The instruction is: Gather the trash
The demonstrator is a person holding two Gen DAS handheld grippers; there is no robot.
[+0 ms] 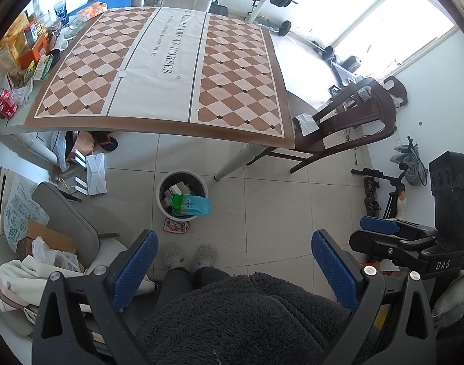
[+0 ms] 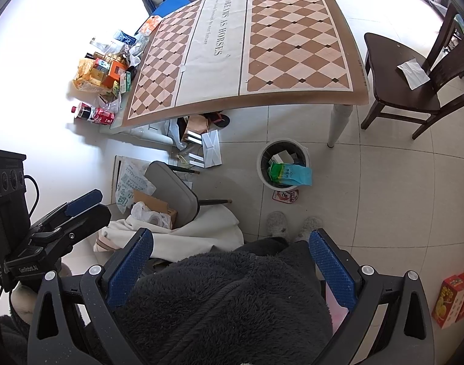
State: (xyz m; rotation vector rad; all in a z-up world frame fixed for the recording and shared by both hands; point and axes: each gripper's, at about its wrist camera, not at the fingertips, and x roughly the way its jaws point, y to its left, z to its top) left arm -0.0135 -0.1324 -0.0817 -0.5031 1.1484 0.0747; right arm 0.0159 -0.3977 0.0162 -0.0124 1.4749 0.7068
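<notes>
Left wrist view: your left gripper (image 1: pixel 235 261) and right gripper (image 2: pixel 230 258) gape wide, empty. Trash bin (image 1: pixel 201 182) already holds packaging; one wrapper (image 1: pixel 177 226) lies beside it, uncollected.

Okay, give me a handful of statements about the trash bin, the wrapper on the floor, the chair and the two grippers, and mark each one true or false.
1. The trash bin stands on the floor near a white table leg. True.
2. The bin is empty. False: it holds boxes and a green and blue bag that sticks out over its rim.
3. A small red and white wrapper lies on the floor beside the bin. True.
4. The left gripper is shut on the wrapper. False: its jaws are wide apart and hold nothing.
5. The right gripper is open and empty. True.
6. The dark wooden chair has a bare seat. False: a white paper lies on it.
</notes>
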